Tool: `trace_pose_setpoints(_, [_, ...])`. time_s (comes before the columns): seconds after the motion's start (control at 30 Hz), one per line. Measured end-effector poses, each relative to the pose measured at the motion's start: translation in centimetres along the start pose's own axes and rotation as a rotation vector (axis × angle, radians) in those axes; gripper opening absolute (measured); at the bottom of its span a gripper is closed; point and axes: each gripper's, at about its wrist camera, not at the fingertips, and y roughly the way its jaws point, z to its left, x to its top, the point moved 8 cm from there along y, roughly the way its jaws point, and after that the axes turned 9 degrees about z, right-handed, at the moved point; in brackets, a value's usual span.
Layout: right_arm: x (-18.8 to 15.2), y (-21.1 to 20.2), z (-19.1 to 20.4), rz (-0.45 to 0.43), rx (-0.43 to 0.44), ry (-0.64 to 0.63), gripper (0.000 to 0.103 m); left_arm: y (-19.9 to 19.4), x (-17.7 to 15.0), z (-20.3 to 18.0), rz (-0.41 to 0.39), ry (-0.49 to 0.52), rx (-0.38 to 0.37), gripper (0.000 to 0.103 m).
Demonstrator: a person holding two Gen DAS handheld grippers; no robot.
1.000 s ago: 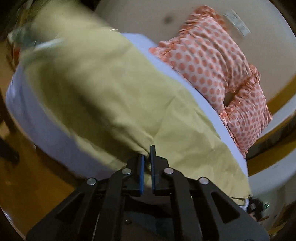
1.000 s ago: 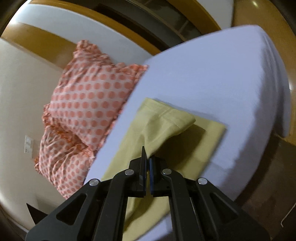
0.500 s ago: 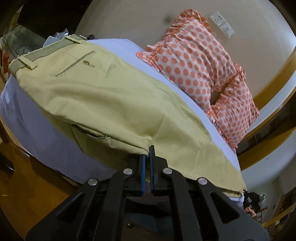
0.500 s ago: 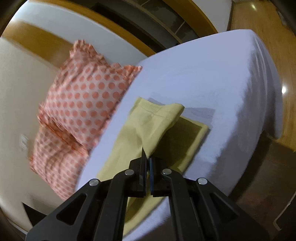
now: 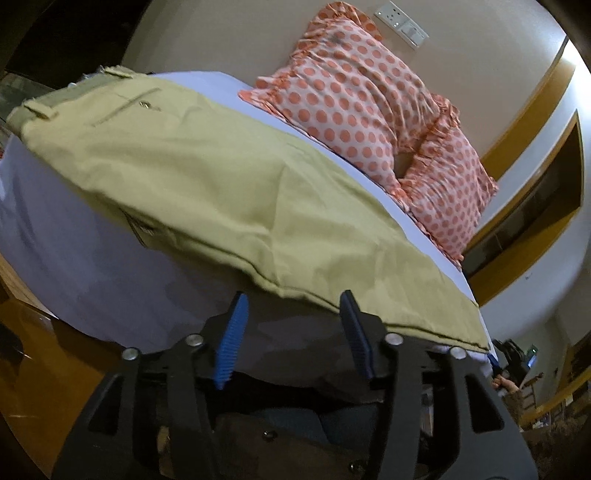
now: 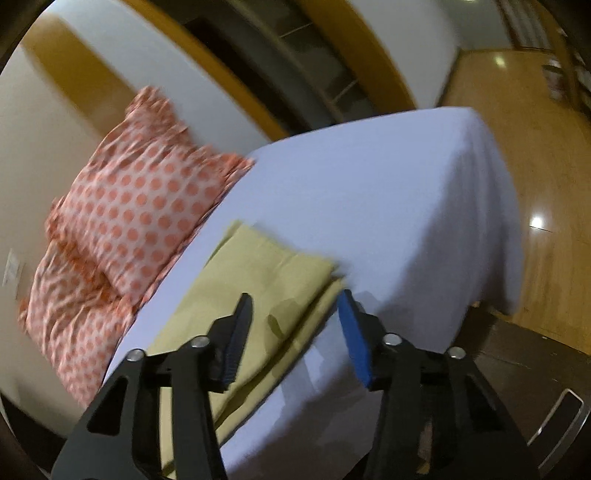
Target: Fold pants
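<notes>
The olive-yellow pants lie folded lengthwise, one leg on the other, on the white bed, waistband at the far left. My left gripper is open and empty at the near edge of the pants, just off the cloth. In the right wrist view the leg ends lie flat, stacked on the bed. My right gripper is open and empty, just above the hem ends.
Two orange polka-dot pillows lean against the wall behind the pants; they also show in the right wrist view. Wooden floor lies beyond the bed's foot. A wall socket is above the pillows.
Both grippers were shut on the pants; both have opened and let go. The lifted leg end now lies flat on the lower leg.
</notes>
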Motion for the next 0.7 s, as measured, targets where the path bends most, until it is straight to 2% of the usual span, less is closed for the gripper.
trace_pose_setpoints(0.03, [-0.2, 0.0, 0.3, -0.007, -0.002, -0.020, 0.041, 0.1, -0.2, -0.1, 0.003, 0.003, -0.007, 0.057])
trace_pose_setpoints(0.07, [-0.5, 0.5, 0.8, 0.013, 0.035, -0.035, 0.031, 0.2, -0.4, -0.3, 0.002, 0.002, -0.015, 0.060])
trace_pose_setpoints(0.1, [-0.9, 1.3, 1.1, 0.046, 0.082, -0.032, 0.011, 0.3, -0.4, -0.3, -0.001, 0.000, -0.018, 0.065])
trace_pose_setpoints(0.13, [-1.0, 1.6, 1.1, 0.049, 0.098, -0.029, 0.005, 0.2, -0.5, -0.2, -0.009, -0.002, -0.018, 0.069])
trace_pose_setpoints(0.2, [-0.6, 1.6, 2.2, 0.017, 0.147, -0.044, 0.004, -0.2, -0.5, 0.0, -0.035, -0.011, -0.004, 0.086])
trace_pose_setpoints(0.23, [-0.5, 1.5, 2.9, 0.007, 0.164, -0.053, 0.004, -0.5, -0.4, 0.2, -0.047, -0.015, 0.002, 0.089])
trace_pose_setpoints(0.33, [-0.7, 0.4, 9.5, -0.018, 0.280, -0.176, 0.004, -1.7, -0.1, 0.9, -0.110, -0.038, 0.017, 0.094])
trace_pose_setpoints(0.4, [-2.6, 0.0, 16.1, 0.013, 0.397, -0.294, 0.004, -2.3, 0.2, 1.4, -0.142, -0.056, 0.032, 0.097])
trace_pose_setpoints(0.43, [-4.8, 0.0, 20.2, 0.055, 0.477, -0.365, 0.004, -2.4, 0.3, 1.6, -0.153, -0.063, 0.041, 0.097])
trace_pose_setpoints(0.5, [-9.1, 0.2, 25.8, 0.147, 0.588, -0.466, 0.004, -2.7, 0.3, 2.0, -0.170, -0.072, 0.067, 0.098])
trace_pose_setpoints(0.53, [-13.1, 0.5, 29.5, 0.231, 0.661, -0.546, 0.004, -2.7, 0.3, 2.1, -0.175, -0.074, 0.078, 0.099])
trace_pose_setpoints(0.57, [-15.9, 0.6, 31.5, 0.289, 0.697, -0.601, 0.004, -2.8, 0.3, 2.2, -0.182, -0.075, 0.087, 0.100])
trace_pose_setpoints(0.63, [-23.3, 1.4, 35.1, 0.455, 0.723, -0.762, 0.005, -3.0, 0.3, 2.1, -0.199, -0.074, 0.078, 0.101])
trace_pose_setpoints(0.67, [-27.7, 2.1, 36.2, 0.561, 0.688, -0.878, 0.006, -3.2, 0.3, 1.9, -0.209, -0.068, 0.065, 0.101])
trace_pose_setpoints(0.7, [-31.0, 2.4, 36.5, 0.632, 0.649, -0.963, 0.006, -3.1, 0.3, 1.8, -0.210, -0.061, 0.068, 0.101])
